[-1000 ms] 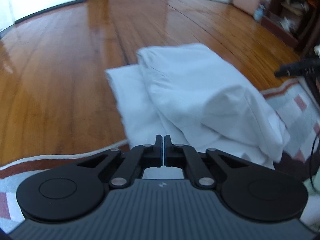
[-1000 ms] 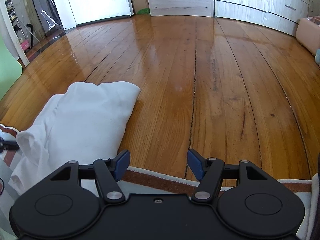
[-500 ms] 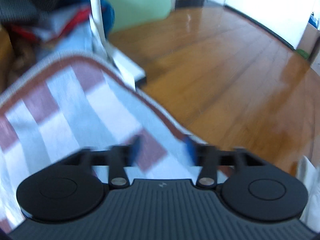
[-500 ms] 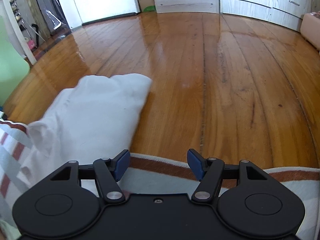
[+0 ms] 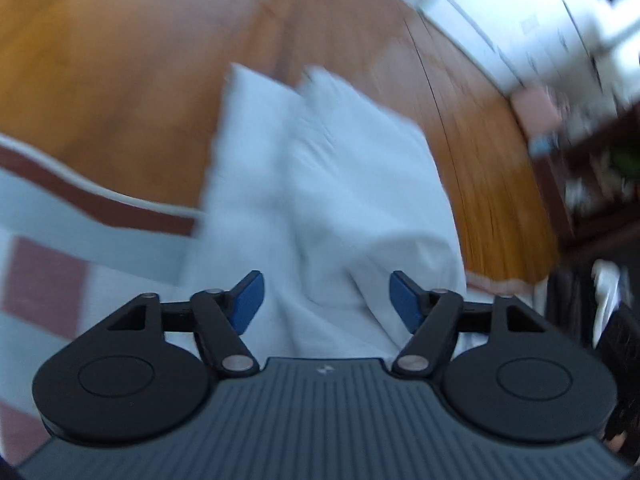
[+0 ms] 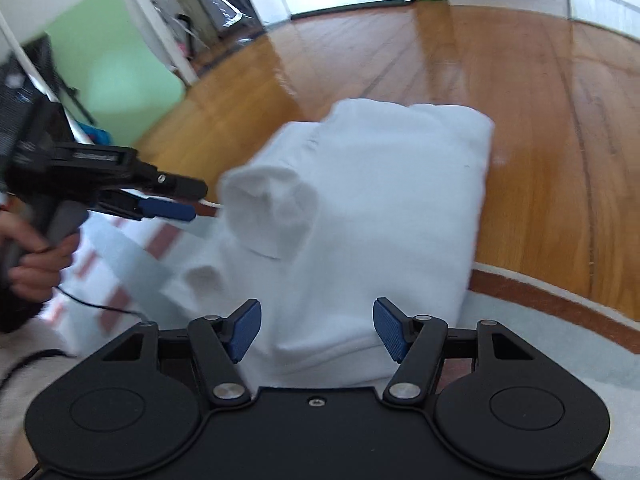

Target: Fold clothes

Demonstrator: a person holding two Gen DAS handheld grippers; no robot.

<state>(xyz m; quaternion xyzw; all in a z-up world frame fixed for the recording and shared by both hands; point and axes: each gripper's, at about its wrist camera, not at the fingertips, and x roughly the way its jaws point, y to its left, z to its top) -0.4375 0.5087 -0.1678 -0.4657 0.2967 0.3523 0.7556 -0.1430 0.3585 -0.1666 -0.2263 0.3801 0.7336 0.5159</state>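
A folded white garment [image 5: 340, 184] lies half on a striped rug and half on the wooden floor; in the right wrist view the same white garment [image 6: 372, 216] shows a rolled sleeve end at its left. My left gripper [image 5: 326, 300] hovers open over the garment's near end, nothing between its blue pads. My right gripper [image 6: 316, 330] is open too, just above the garment's near edge. In the right wrist view the left gripper [image 6: 172, 200] appears at the left, held by a hand [image 6: 32, 268], its tips just short of the sleeve roll.
The rug [image 5: 80, 248] has red, grey and white stripes with a red border [image 6: 552, 300]. Glossy wooden floor [image 6: 540, 92] stretches beyond. A green panel [image 6: 112, 68] and white frame stand at left; dark shelving [image 5: 600, 168] and white cabinets lie to the right. A thin black cable [image 6: 100, 306] crosses the rug.
The left gripper opened, swung left over the rug, then came back over the garment. The right gripper moved left toward the garment's near edge and stayed open.
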